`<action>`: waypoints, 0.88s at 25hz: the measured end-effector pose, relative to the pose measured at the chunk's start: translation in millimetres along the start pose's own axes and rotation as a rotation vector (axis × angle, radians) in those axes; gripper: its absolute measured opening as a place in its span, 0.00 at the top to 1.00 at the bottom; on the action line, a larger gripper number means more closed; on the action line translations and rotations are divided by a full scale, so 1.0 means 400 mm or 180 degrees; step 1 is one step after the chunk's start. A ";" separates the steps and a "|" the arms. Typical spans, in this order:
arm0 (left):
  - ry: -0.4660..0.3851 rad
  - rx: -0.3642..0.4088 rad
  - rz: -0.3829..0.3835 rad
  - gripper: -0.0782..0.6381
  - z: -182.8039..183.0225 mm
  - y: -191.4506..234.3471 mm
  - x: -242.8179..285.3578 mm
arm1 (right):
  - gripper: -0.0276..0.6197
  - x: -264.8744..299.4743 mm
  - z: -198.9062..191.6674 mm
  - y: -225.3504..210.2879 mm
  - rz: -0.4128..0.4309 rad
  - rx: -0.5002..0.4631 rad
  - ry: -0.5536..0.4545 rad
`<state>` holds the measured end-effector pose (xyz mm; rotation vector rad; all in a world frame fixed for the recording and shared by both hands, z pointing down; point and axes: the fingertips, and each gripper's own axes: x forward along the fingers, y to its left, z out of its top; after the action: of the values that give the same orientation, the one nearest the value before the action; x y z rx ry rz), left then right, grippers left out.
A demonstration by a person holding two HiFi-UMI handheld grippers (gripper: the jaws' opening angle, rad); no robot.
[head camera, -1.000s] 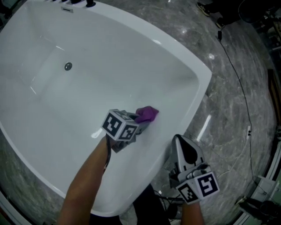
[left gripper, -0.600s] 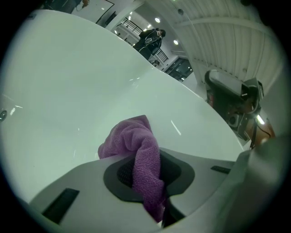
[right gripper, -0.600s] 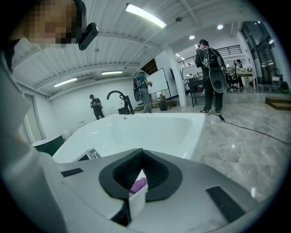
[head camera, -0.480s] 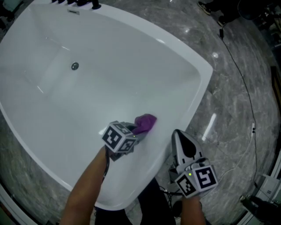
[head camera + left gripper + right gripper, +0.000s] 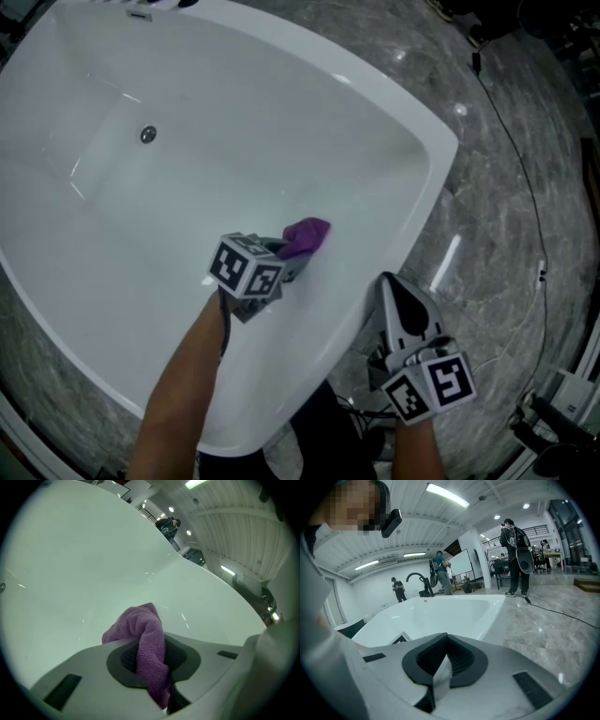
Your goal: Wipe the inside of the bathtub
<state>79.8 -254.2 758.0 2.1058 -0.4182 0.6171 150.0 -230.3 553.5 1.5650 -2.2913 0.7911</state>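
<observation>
White glossy acrylic bathtub (image 5: 427, 150), smooth curved walls, rounded-corner rim, small round metal drain (image 5: 147, 134) in the flat bottom at the far end. Purple microfiber cloth (image 5: 307, 234), nubby weave and bunched up, sits pressed on the near sloping inner wall of the tub. Left gripper (image 5: 154, 667) jaws clamped on the cloth, fabric pinched between the dark ribbed pads with a fold hanging out front. Right gripper (image 5: 439, 667) is outside the tub, over the floor just beside the rim, jaws closed together with nothing between them. Grey veined marble floor (image 5: 511, 234), polished, with light glare. Thin black cable (image 5: 514, 173) runs across it. Black curved faucet (image 5: 416, 580) at the tub's far end; several people (image 5: 514, 559) stand beyond.
</observation>
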 end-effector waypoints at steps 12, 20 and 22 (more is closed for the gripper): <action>0.0024 -0.0370 -0.0200 0.79 -0.100 -0.008 -0.054 | 0.95 -0.008 -0.022 0.053 -0.0065 0.0032 -0.0030; 0.0151 -0.0526 -0.0273 0.79 -0.212 -0.059 -0.115 | 0.95 -0.028 -0.047 0.124 -0.0054 0.0131 -0.0059; 0.0125 -0.0509 -0.0242 0.79 -0.209 -0.056 -0.114 | 0.95 -0.032 -0.042 0.127 -0.0058 0.0132 -0.0058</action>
<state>30.8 -169.7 758.4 1.9452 -0.3521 0.5613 106.9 -196.9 546.1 1.6149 -2.2842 0.8281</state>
